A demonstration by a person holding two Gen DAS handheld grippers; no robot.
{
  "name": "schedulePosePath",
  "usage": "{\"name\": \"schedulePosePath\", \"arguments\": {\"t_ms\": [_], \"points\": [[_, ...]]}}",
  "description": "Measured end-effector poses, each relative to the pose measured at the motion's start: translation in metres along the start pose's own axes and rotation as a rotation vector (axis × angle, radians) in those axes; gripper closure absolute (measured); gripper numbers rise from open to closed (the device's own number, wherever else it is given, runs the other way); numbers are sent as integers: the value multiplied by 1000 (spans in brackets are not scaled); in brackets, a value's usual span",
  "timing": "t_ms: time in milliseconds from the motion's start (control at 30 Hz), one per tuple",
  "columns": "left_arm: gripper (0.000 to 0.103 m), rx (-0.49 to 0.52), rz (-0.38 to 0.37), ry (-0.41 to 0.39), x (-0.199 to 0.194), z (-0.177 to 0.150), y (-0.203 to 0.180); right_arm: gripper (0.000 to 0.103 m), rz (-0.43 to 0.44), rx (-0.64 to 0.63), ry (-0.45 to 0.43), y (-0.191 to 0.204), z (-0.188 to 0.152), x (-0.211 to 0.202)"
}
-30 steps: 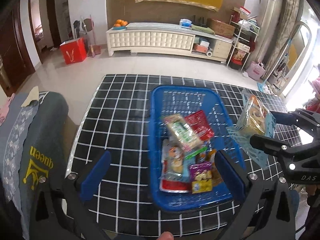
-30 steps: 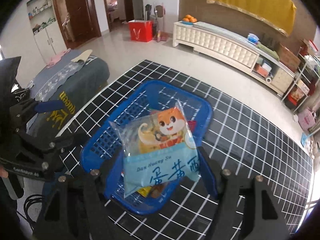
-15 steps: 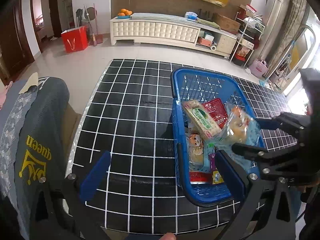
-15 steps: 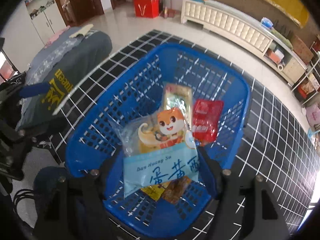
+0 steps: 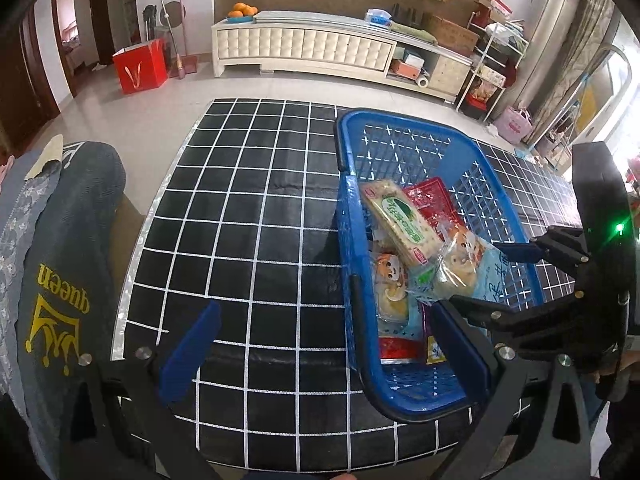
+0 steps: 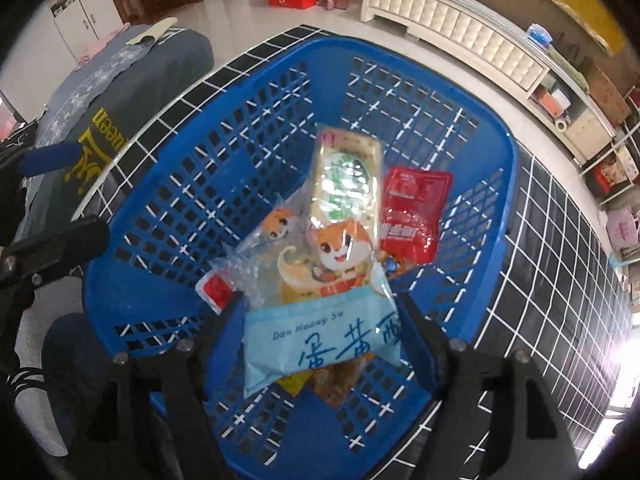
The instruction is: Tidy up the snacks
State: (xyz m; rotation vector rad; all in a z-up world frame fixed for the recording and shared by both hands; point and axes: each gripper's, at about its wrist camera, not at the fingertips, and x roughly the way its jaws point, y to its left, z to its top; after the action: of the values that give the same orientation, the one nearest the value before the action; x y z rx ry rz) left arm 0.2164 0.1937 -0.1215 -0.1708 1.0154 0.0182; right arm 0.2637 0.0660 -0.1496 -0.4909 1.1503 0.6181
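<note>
Inside the blue perforated plastic basket, toward its near end, hangs the pale-blue and clear snack packet printed with an orange cartoon cat. It sits between the two blue-padded fingers of the right gripper, low over the other packets. The jaws have just been opening slightly with the packet between them. The pads appear to flank its lower sides, but whether they press on it cannot be told. The packet's upper half overlaps a long cracker pack with a green label. A red foil packet lies just beside that, toward the basket's right wall. A second cat-printed bag and small orange and yellow packets rest underneath.

The basket stands on the right part of the black white-gridded tabletop, reaching its near edge. The left gripper hovers near that edge with jaws wide apart and nothing between them, one finger over the basket's near-left wall.

Judgement: several snacks are already collected and this packet is at the point of delivery. No loose snack shows on the visible tabletop, so little seems left.
</note>
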Motion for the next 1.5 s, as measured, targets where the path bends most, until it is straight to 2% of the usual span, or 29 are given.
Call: {"name": "schedulePosePath", "arguments": {"t_ms": [167, 400, 667, 1067, 1267, 1500], "points": [[0, -1, 5, -5, -3, 0, -1, 26, -4, -6, -10, 4, -7, -11], [0, 23, 32, -52, -21, -3, -13, 21, -55, 45, -109, -8, -22, -60], [0, 72, 14, -105, -50, -11, -44, 18, -109, 103, -230, -18, -50, -117], [0, 125, -12, -293, -123, -17, -103, 13, -219, 331, -514, -32, -119, -216], [0, 175, -15, -369, -154, -32, -133, 6, -253, 369, -588, -24, -152, -243], [0, 209, -16, -431, -183, -59, -161, 5, -269, 405, -636, -15, -185, -257]]}}
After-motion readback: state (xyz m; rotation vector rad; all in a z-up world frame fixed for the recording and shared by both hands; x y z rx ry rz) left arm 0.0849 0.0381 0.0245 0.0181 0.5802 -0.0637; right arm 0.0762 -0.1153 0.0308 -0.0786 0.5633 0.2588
